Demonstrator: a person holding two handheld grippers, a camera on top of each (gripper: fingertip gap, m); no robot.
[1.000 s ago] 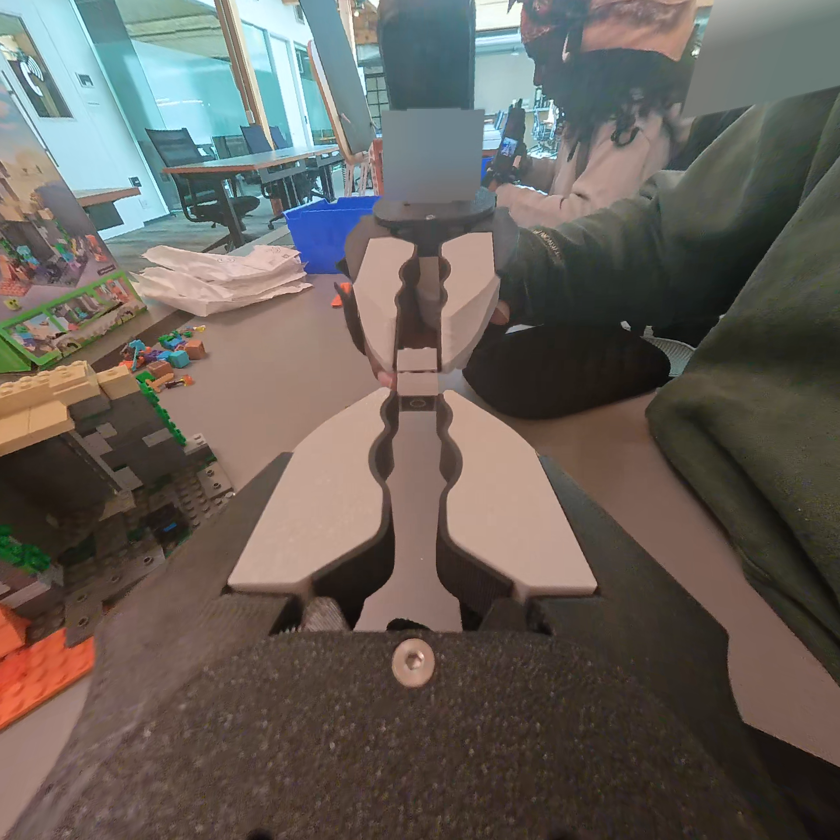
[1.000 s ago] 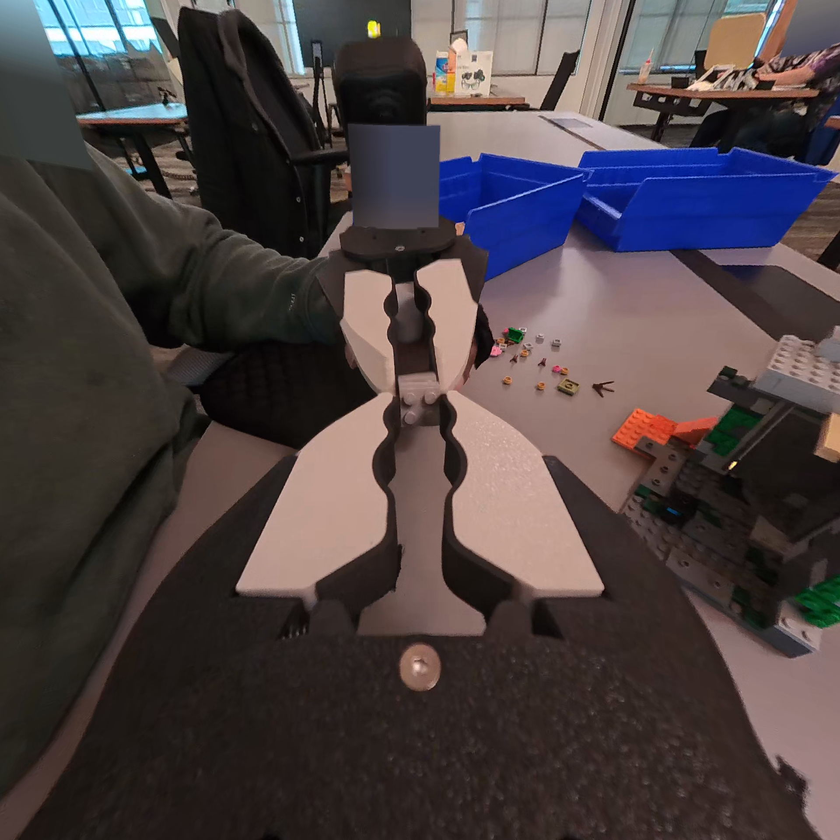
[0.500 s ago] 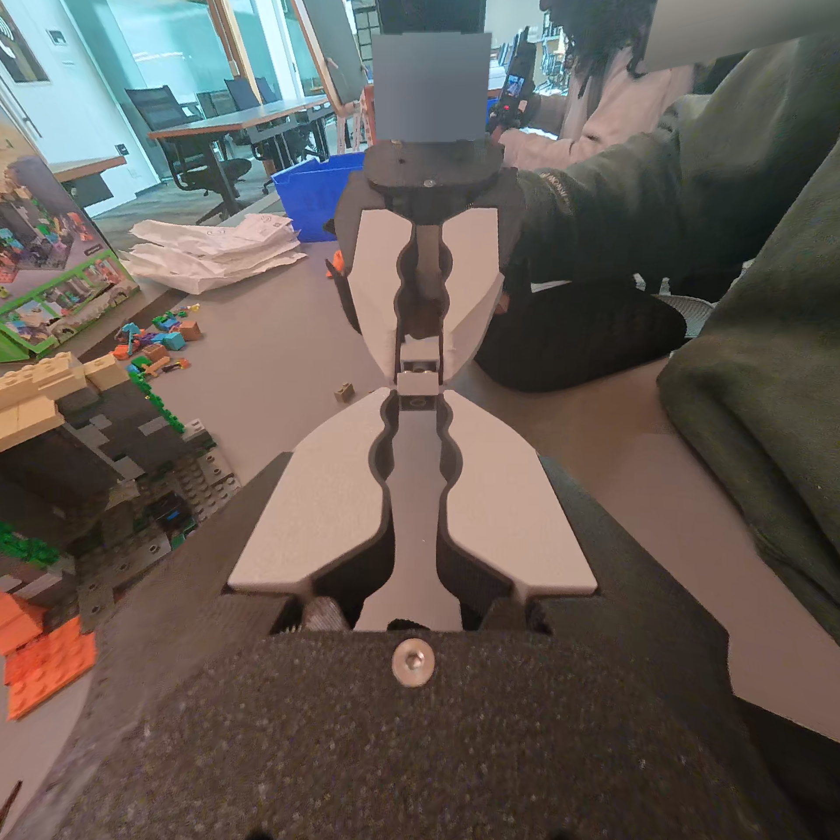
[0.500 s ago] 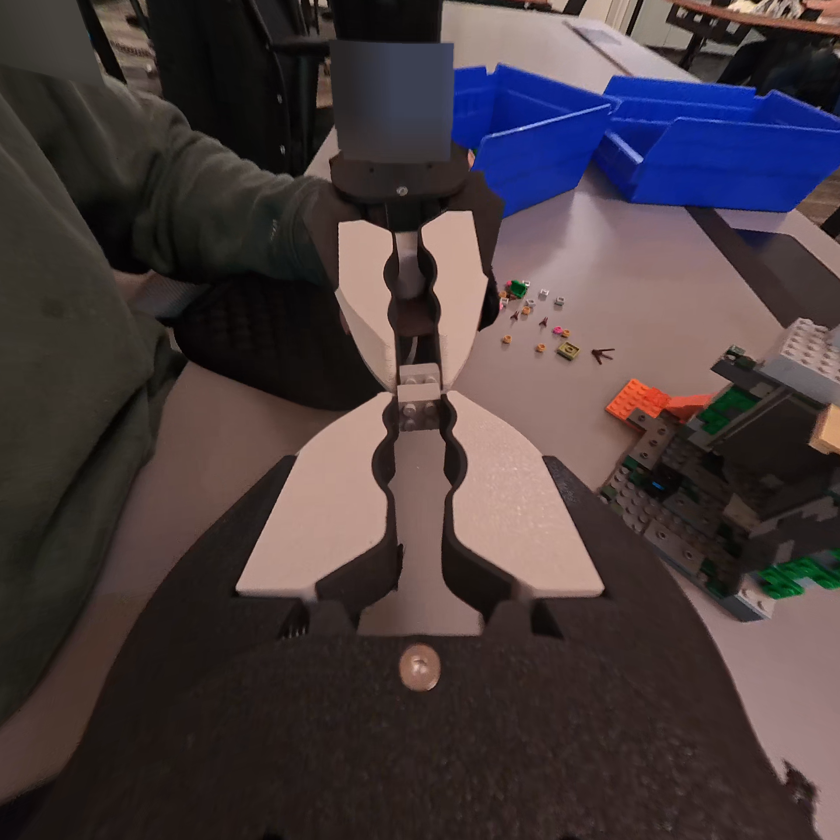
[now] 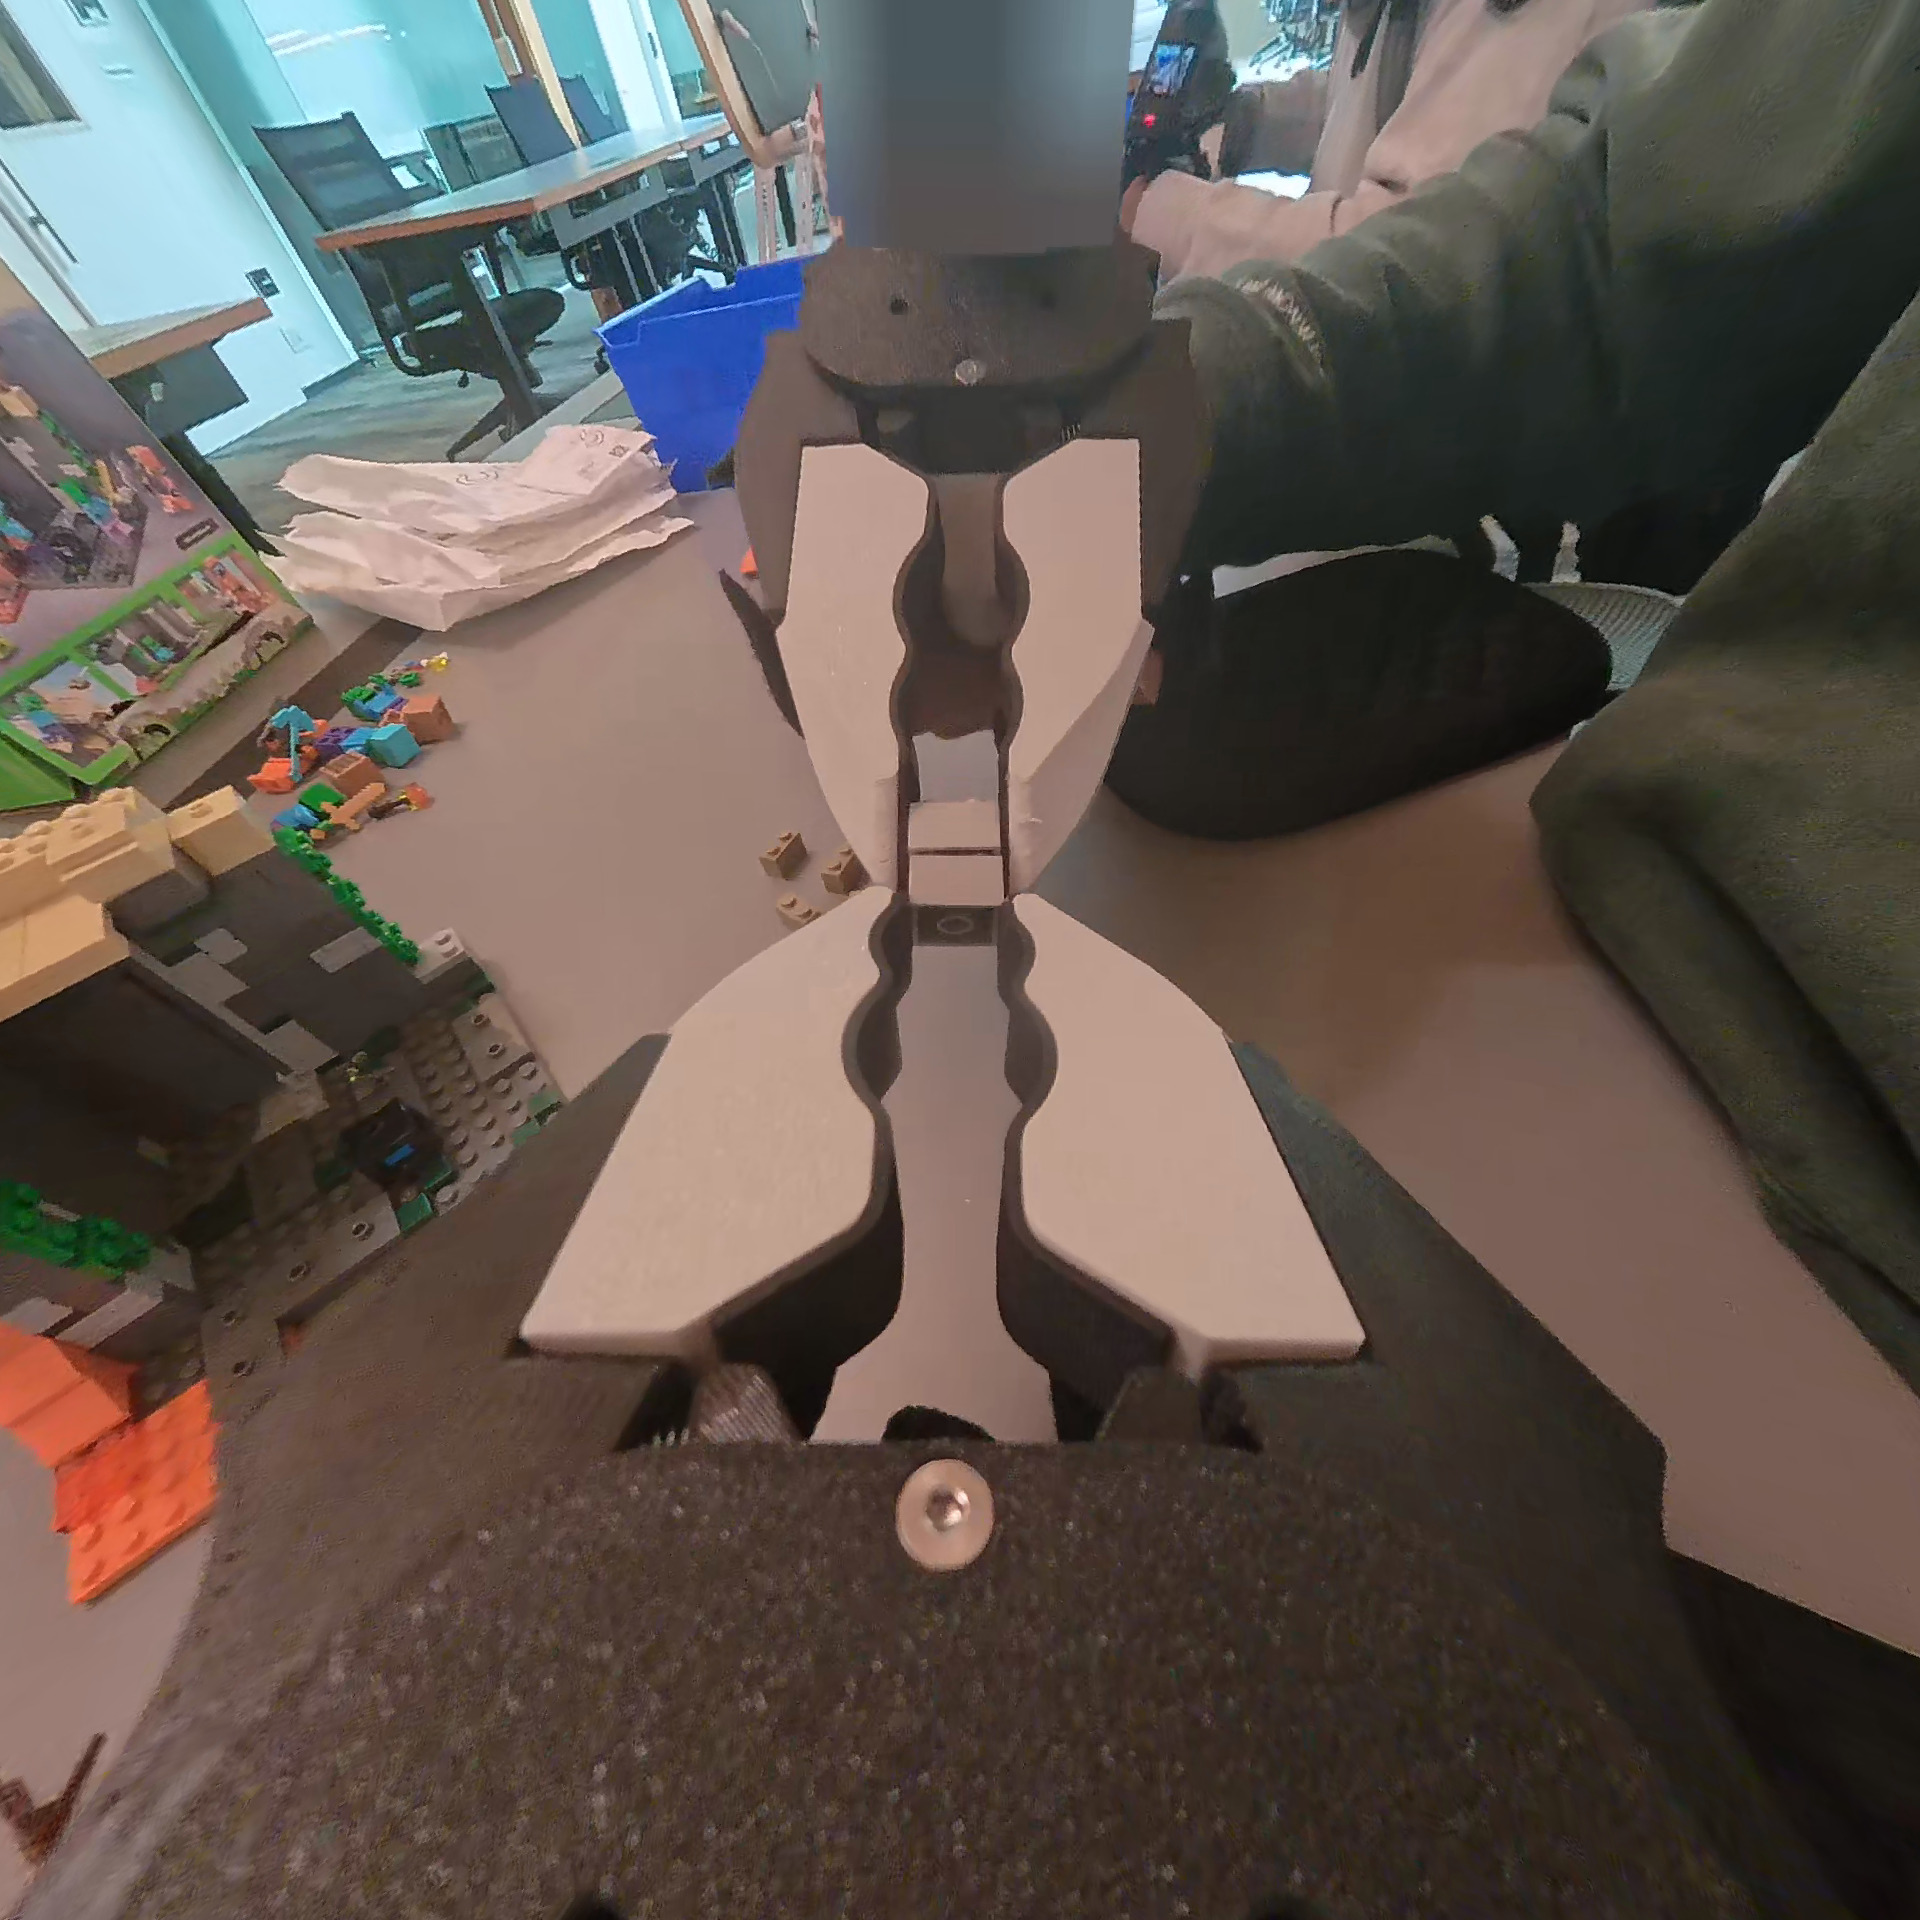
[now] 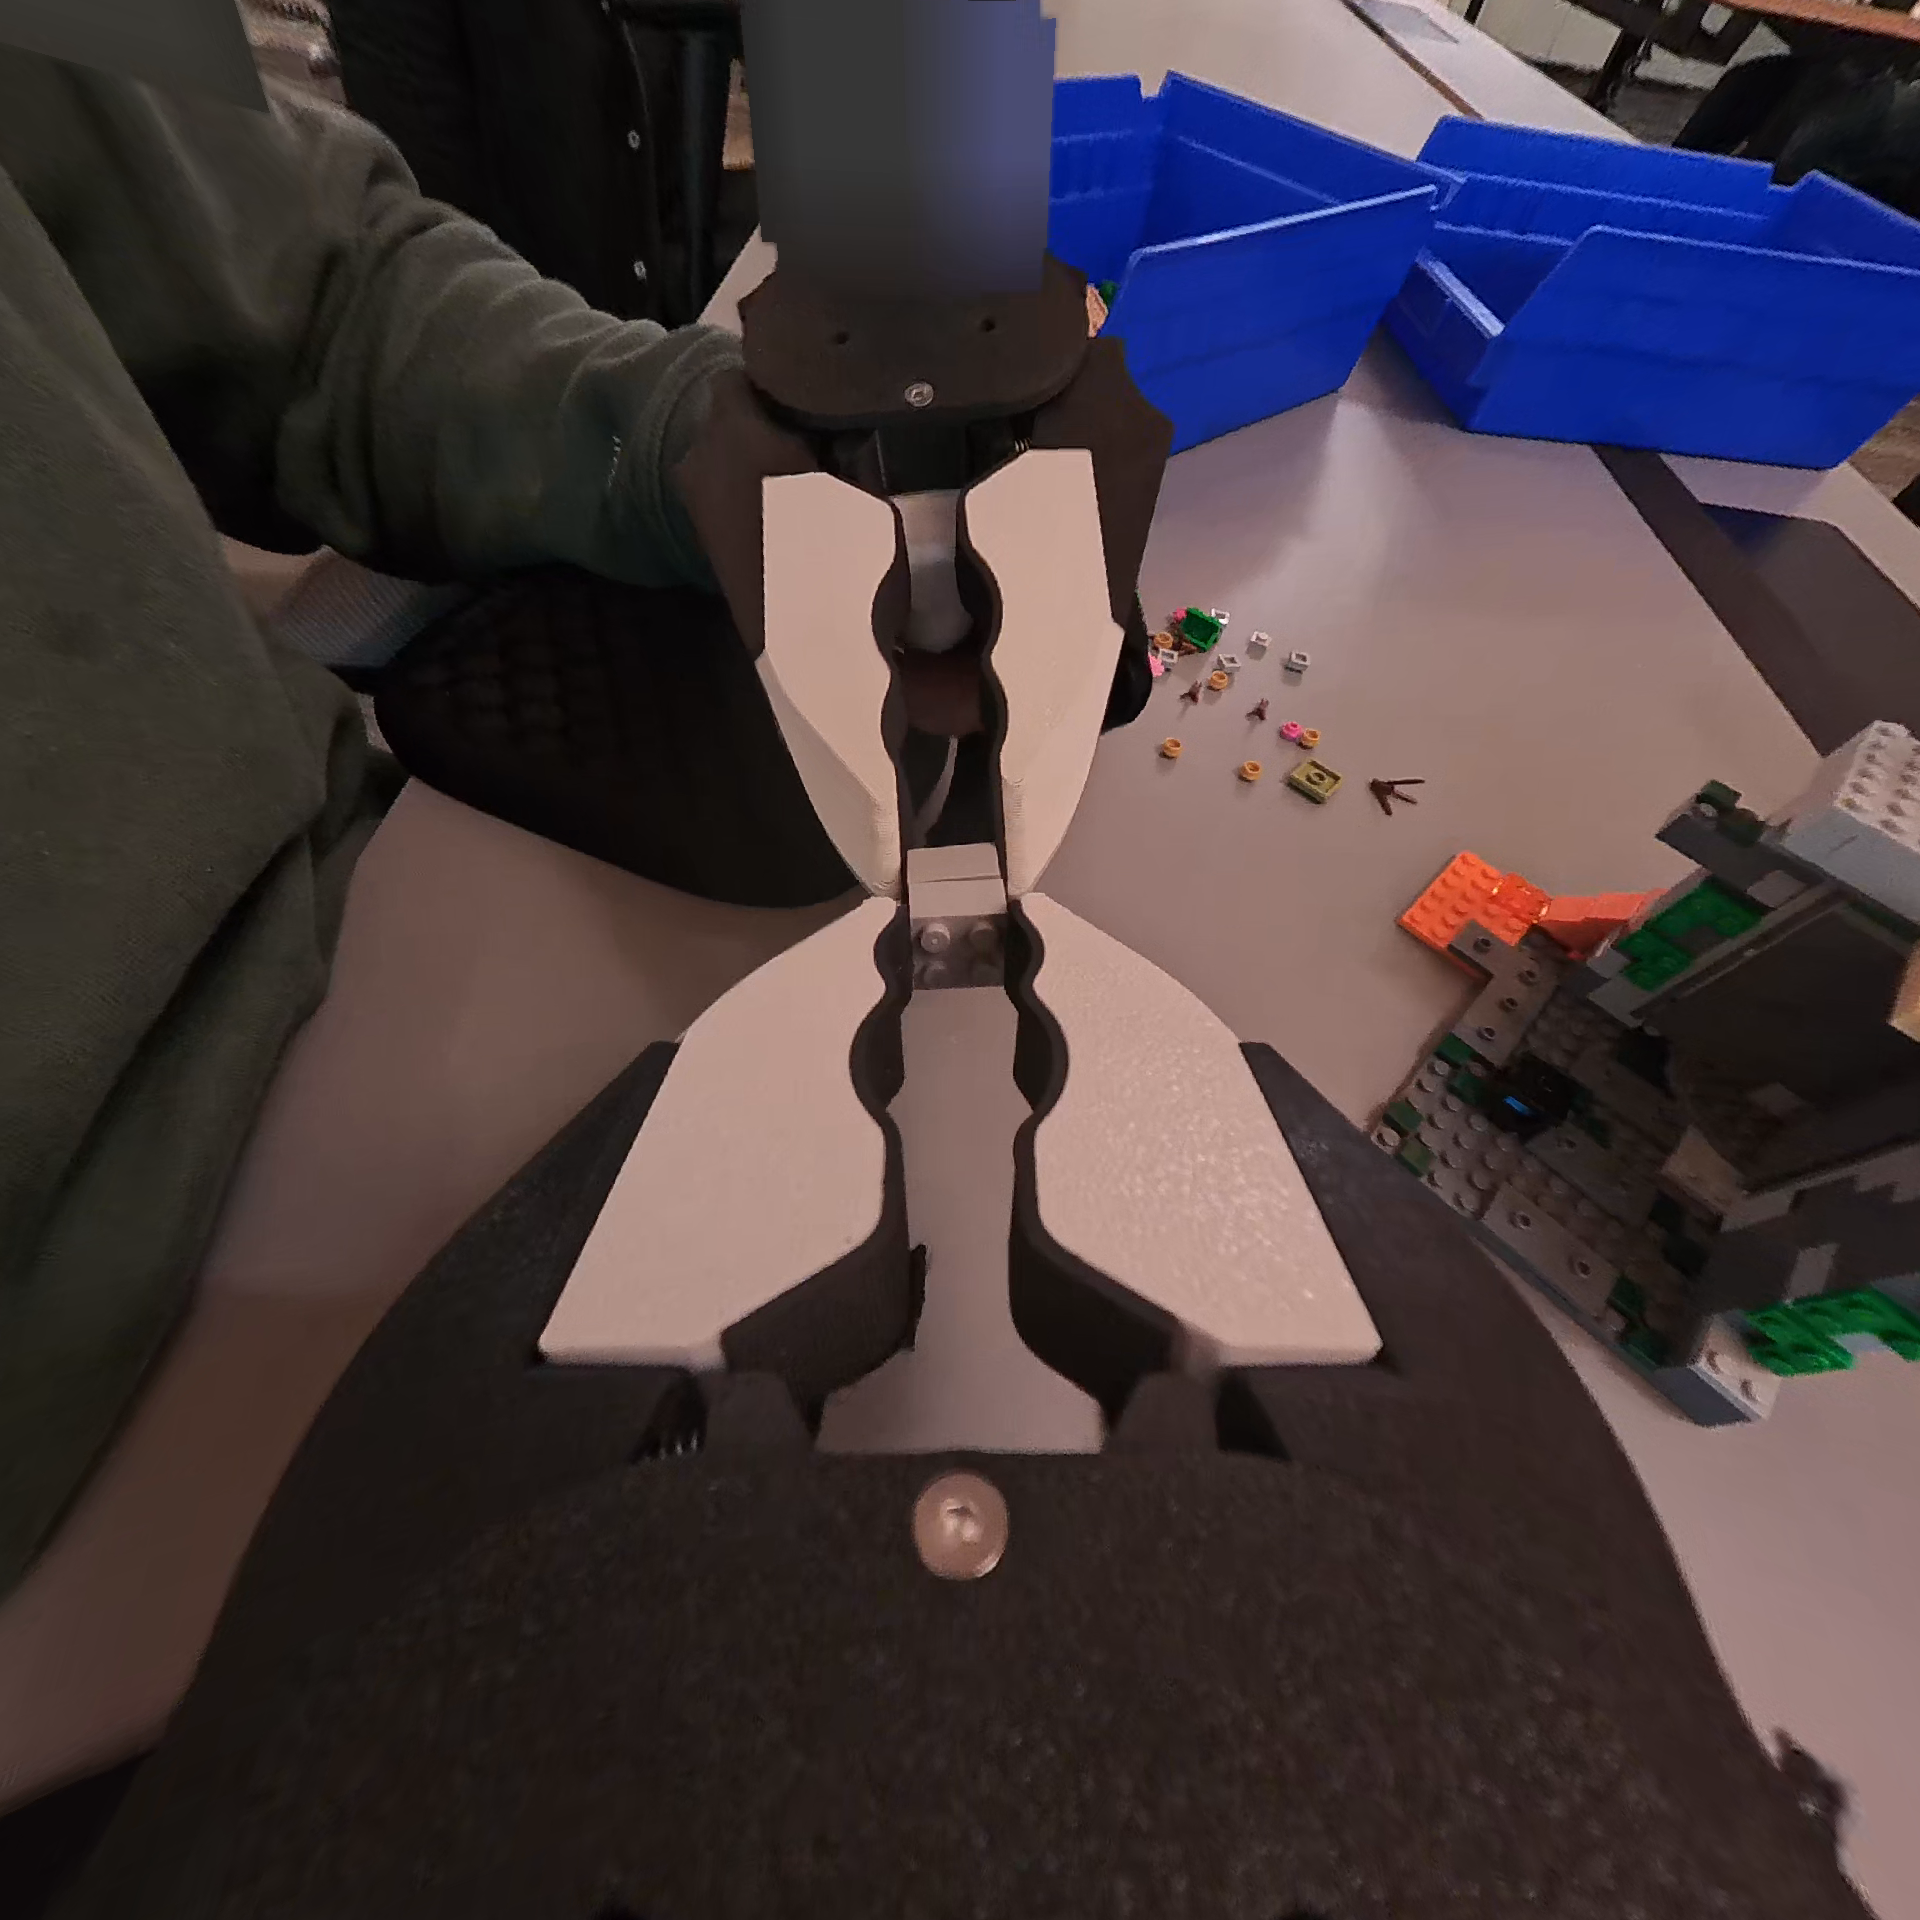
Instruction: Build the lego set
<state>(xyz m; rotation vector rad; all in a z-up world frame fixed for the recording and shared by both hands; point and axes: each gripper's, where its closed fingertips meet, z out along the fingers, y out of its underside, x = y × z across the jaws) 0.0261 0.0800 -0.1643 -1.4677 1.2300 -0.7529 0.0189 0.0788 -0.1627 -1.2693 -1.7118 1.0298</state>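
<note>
My two grippers meet tip to tip above the grey table. In the left wrist view my left gripper (image 5: 956, 914) is shut on a small grey brick (image 5: 956, 881). My right gripper (image 5: 956, 831) faces it, shut on another grey brick (image 5: 954, 826). The two bricks touch face to face. In the right wrist view my right gripper (image 6: 956, 935) grips its studded grey brick (image 6: 956, 951), and the left gripper (image 6: 951, 868) holds its brick against it. The partly built grey, green and orange model (image 5: 208, 1039) stands to one side; it also shows in the right wrist view (image 6: 1662, 1091).
Loose coloured pieces (image 5: 353, 727) and three tan bricks (image 5: 810, 873) lie on the table, with tiny pieces (image 6: 1247, 717) on the other side. Blue bins (image 6: 1558, 260), the set box (image 5: 94, 582) and white bags (image 5: 478, 520) stand farther off. Green sleeves flank both grippers. Both grippers' tips are close together, under 4 cm apart.
Both grippers have stayed tip to tip and tilted down towards the table, drawing a little closer. The two grey bricks stay pressed together. The tan bricks have come into view.
</note>
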